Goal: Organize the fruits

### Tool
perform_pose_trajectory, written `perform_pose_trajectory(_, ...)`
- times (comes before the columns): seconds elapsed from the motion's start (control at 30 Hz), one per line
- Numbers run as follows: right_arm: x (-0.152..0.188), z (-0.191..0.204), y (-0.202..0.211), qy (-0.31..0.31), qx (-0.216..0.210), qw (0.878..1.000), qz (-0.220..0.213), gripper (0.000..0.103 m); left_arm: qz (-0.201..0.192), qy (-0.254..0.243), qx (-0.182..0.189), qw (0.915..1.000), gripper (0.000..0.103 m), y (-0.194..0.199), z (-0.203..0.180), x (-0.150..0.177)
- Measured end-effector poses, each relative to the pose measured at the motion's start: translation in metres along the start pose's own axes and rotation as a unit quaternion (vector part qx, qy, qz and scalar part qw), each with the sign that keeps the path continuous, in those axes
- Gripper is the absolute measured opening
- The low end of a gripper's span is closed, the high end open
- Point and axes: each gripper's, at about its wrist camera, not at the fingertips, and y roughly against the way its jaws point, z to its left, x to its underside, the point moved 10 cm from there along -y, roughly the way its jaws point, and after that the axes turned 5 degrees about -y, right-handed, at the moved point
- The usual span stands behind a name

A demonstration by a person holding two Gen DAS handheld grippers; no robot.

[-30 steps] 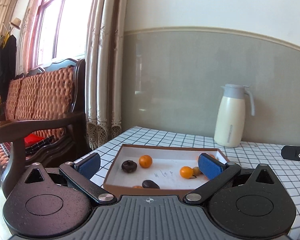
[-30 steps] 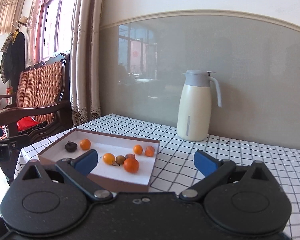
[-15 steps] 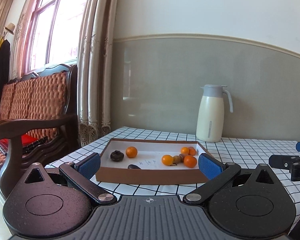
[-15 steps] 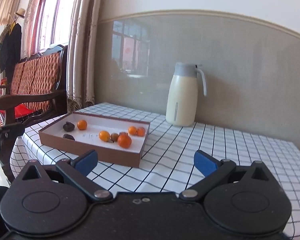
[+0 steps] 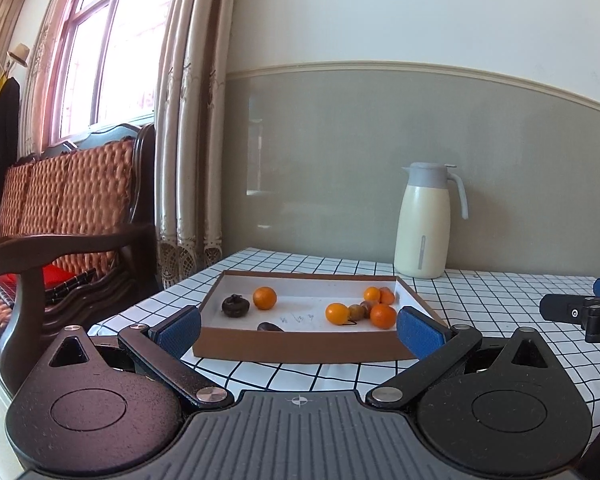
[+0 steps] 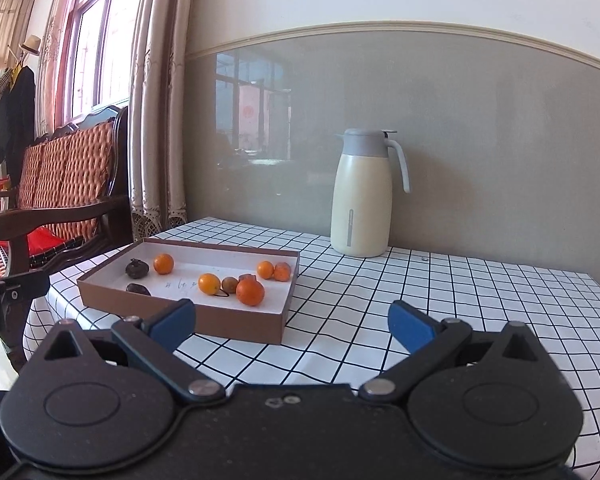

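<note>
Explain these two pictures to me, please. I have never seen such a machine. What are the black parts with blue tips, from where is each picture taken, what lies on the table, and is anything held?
There is no robot: a person holds one two-finger gripper in each hand, and each carries a camera looking forward along its fingers. The black parts are the gripper body; the blue tips are the finger pads.

One picture comes from the left gripper, the other from the right gripper. Both are open and hold nothing.

On the checked tablecloth lies a shallow brown box with small orange fruits and a few dark fruits. A cream jug stands behind, near the wall. The wooden sofa is at the side, under the window.
</note>
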Motion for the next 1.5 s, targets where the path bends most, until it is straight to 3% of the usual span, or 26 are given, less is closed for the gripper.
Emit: perform_pose_trajectory(1.5, 0.0021, -0.0021, -0.0022, -0.006, 0.001, 1.000, 0.012, 0.097, 0.001, -0.002, 0.001, 1.0000, 0.103, -0.0002, -0.0025, 0.0001)
